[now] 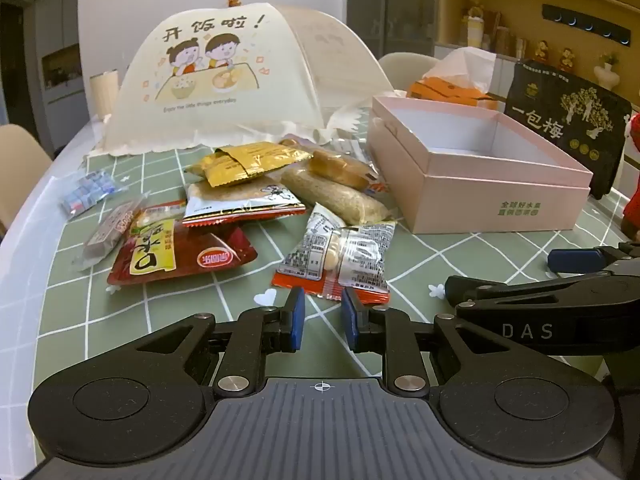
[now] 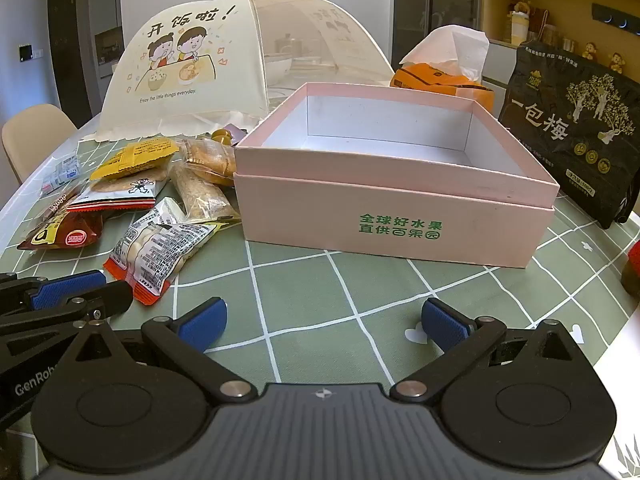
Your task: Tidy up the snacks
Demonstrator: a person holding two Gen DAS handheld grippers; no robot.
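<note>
Left tongs [image 1: 322, 320], narrowly parted and empty, point at a peanut packet [image 1: 340, 256]; right tongs [image 2: 324, 320] gape wide, empty, facing the pink box [image 2: 400, 220].

Your snack count beside the pink box [image 2: 396, 216]

Left of it you have about nine snack packets [image 1: 240, 200]; behind it, one tissue pack [image 2: 440, 74] and one black plum bag [image 2: 572, 132].

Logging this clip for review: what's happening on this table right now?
A person with a claw in each hand is about to sort snacks. The pink box sits open with no snacks visible inside. The packets still lie in a pile beside it on the green checked tablecloth. The left claw is slightly open, just short of the white-and-red packet, not gripping it. The right claw is wide open in front of the box, holding nothing.
</note>
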